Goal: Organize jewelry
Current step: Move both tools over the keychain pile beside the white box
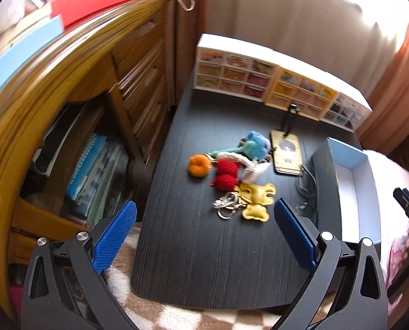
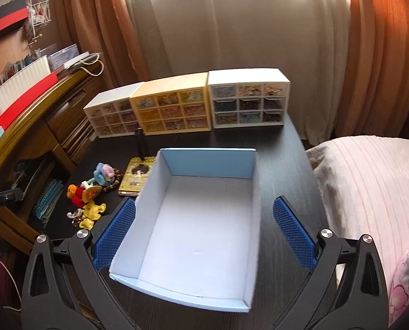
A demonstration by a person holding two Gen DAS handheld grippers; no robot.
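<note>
Both grippers hanging open over the table, nothing picked up yet.

The left gripper (image 1: 204, 236) is hovering spread wide, empty, just short of the pile of charms (image 1: 232, 173); the right gripper (image 2: 204, 236) is gaping empty around the box (image 2: 251, 192). The pile is lying left of the box, untouched. Next, probably: lowering onto one charm, pinching it, carrying it boxward.

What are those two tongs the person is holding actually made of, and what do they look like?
Both look alike. The left tongs and right tongs each have two black, hollowed-out arms with round silver bolts at the joints. Each arm ends in a flat blue pad with a fine dimpled texture. No cables or markings show on them.
</note>
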